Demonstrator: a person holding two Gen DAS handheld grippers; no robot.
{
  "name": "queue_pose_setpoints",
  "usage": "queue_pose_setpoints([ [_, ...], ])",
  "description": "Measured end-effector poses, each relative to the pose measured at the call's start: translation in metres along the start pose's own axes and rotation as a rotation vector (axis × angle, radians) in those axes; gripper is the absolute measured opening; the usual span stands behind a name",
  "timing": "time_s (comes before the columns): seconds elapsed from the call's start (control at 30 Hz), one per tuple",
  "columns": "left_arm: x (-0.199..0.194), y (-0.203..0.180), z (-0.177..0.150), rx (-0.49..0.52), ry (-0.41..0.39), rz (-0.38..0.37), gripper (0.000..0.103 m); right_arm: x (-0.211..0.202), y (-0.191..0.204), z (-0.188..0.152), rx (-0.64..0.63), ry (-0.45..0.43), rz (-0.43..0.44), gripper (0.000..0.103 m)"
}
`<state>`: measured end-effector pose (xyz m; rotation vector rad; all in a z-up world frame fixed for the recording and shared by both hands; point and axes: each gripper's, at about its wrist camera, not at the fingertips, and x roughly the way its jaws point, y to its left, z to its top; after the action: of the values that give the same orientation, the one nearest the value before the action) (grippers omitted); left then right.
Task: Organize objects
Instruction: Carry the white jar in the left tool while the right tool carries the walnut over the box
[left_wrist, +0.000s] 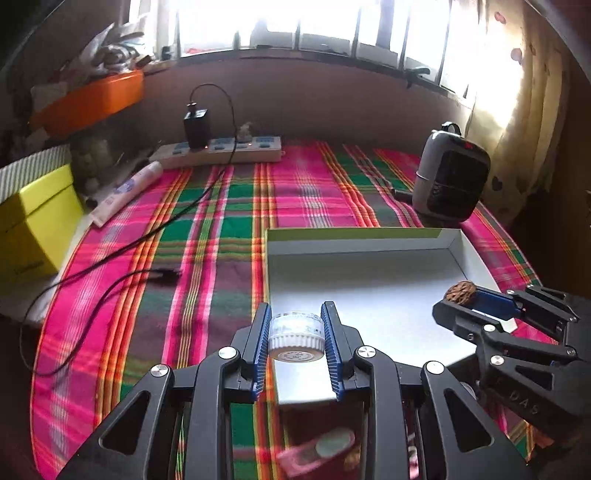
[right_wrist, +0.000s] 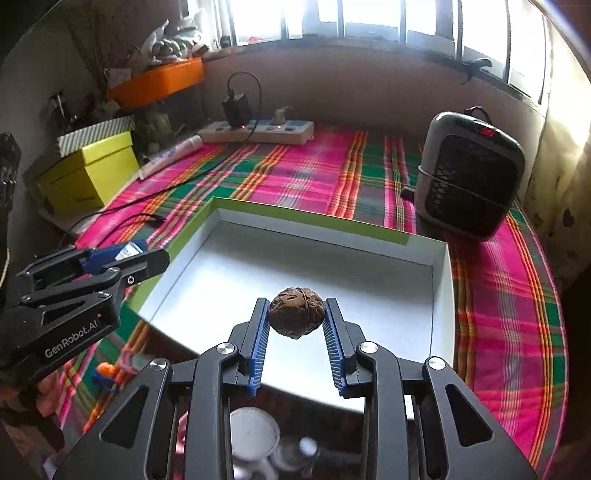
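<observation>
Holding over the open white box (right_wrist: 441, 295) at the counter's near edge | left gripper (left_wrist: 296, 334) closed on a small clear jar (left_wrist: 295, 334), judged light, rigid, slick; gripped across its sides | right gripper (right_wrist: 296, 314) closed on a walnut (right_wrist: 296, 312), judged hard, ridged, light; pinched mid-shell.

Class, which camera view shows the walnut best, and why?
The right wrist view: the walnut sits central, large and sharp between the right gripper's fingers. In the left wrist view it appears small, near the right edge, above the white tray.
</observation>
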<state>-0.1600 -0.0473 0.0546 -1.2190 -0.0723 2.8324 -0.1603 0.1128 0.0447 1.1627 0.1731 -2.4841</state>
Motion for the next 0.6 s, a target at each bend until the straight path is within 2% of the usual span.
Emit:
queue_pose_setpoints([
  [0.27,0.028,-0.014,0.011,0.07,0.041,0.013,0.025,0.027,-0.008,0.01,0.001,0.063,-0.011,0.03],
  [0.6,0.049,-0.023,0.014,0.105,0.095,0.045,0.025,0.047,-0.012,0.014,-0.02,0.11,-0.035,0.03],
])
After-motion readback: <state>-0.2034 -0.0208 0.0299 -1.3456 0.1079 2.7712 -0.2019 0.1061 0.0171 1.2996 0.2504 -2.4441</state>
